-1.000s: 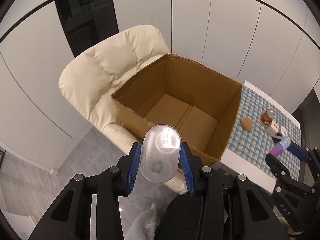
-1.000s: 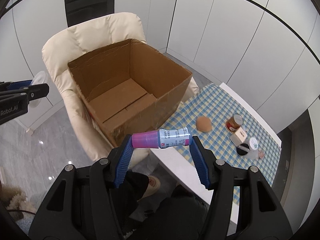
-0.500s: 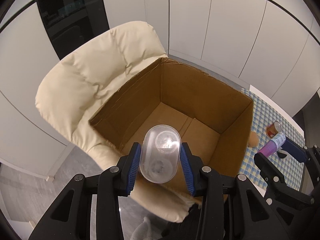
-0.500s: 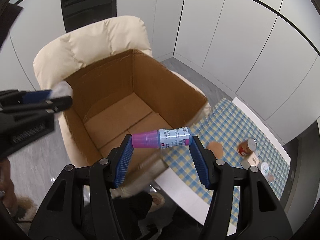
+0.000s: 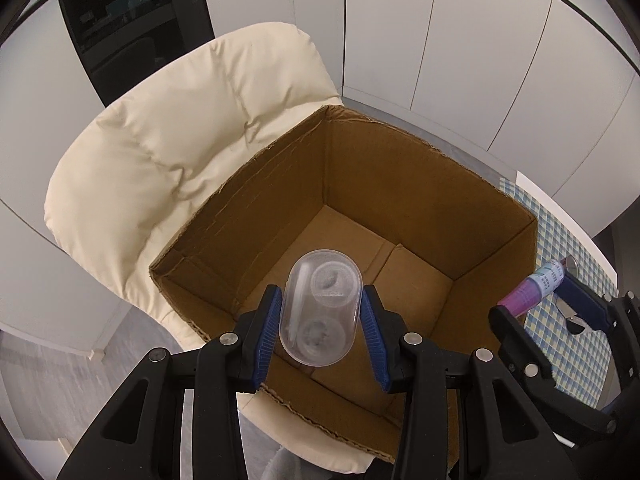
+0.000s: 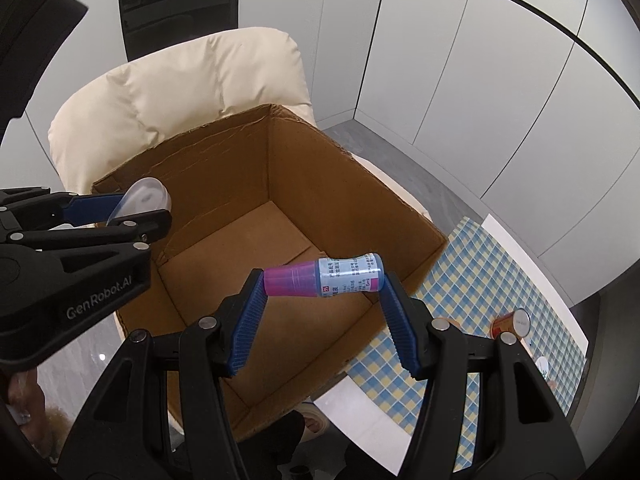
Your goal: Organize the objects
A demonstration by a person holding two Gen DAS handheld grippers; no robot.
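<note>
Bright, even indoor light in both wrist views, soft and diffuse, source out of frame. Strong fisheye bending: wall panel (image 5: 480, 60) seams curve hard toward the rim, black vignette in all corners. Cardboard box (image 5: 400, 208) interior is darker, the wall at 10 o'clock in the left view shaded, floor flaps lighter. Clear plastic case (image 5: 321, 312) shows faint pale reflections, no harsh glare. Dark glass panel (image 5: 136, 32) at 11 o'clock carries dim reflections. Glossy floor (image 6: 102, 356) at 8 o'clock in the right view has a small specular spot. Focus sharp mid-frame; slight softness at the edges, bottom rim murky. Bottle (image 6: 324, 276) label text legible but tiny.
</note>
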